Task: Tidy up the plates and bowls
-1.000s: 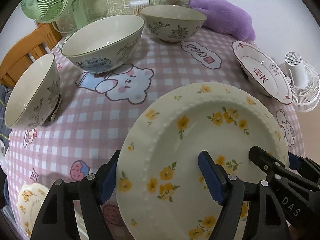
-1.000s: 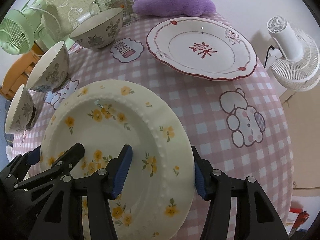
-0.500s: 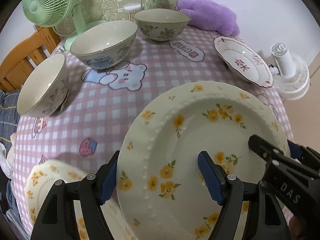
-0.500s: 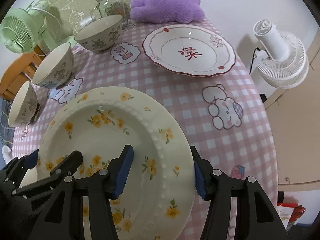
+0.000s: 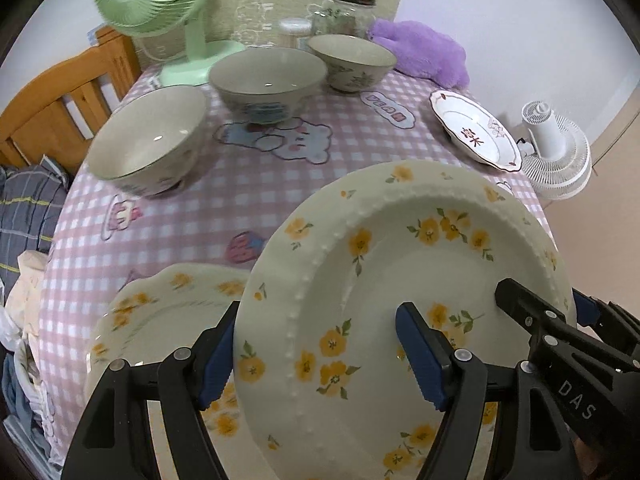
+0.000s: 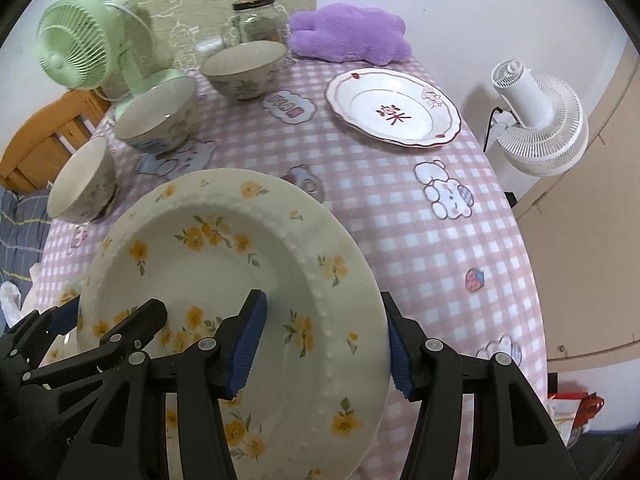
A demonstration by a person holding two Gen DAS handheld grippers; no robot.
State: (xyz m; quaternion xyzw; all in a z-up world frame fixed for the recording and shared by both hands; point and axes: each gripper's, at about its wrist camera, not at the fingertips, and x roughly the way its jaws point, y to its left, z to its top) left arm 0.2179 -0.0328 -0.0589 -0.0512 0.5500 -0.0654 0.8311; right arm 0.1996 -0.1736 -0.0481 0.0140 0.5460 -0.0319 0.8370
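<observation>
Two grippers, left (image 5: 316,354) and right (image 6: 322,344), clamp opposite rims of the flowered plate (image 5: 404,300), held tilted above its twin (image 5: 160,320) just left of them; level it, centre it over that one, lower evenly, then release together.

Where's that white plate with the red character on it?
The white plate with the red character lies flat on the checked tablecloth at the far right, between the purple plush and the white fan.
</observation>
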